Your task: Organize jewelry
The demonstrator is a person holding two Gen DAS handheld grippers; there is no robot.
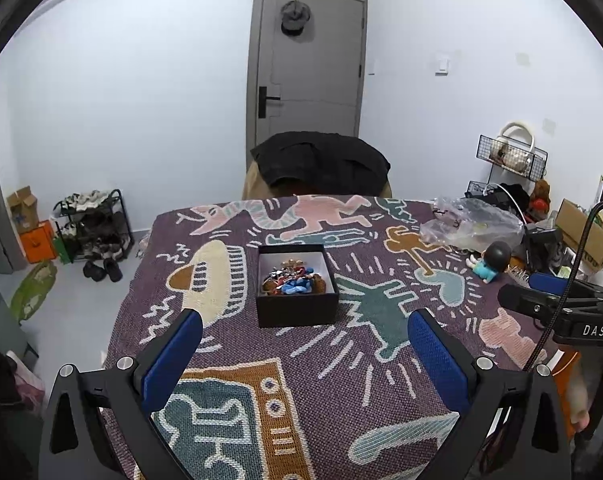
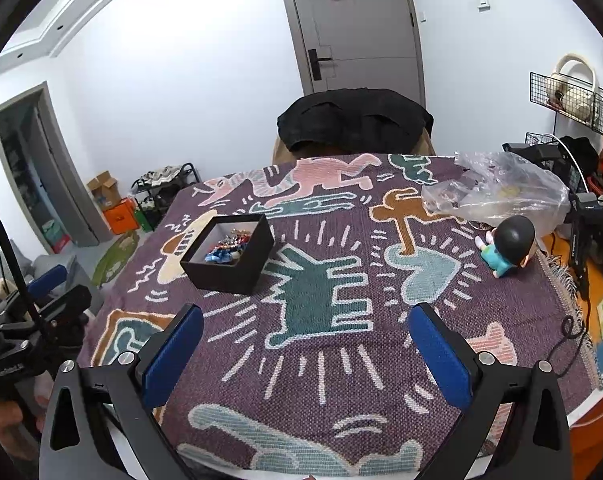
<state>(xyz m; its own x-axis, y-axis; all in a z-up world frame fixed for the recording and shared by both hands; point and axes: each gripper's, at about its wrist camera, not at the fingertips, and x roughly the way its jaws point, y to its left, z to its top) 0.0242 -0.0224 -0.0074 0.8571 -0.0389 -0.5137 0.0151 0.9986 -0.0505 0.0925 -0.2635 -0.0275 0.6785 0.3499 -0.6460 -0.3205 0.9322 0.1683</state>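
I see both grippers, left gripper (image 1: 304,338) and right gripper (image 2: 305,334), spread wide, grasping nothing. The black box (image 1: 297,306) of jewelry (image 1: 292,280) sits mid-worktop (image 2: 381,360). Only my right view shows the side doorway (image 2: 29,168).

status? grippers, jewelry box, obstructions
Left gripper open, empty; right gripper open, empty. Black box open on the blanket, jewelry piled inside. Path clear; figurine and plastic bag off right.
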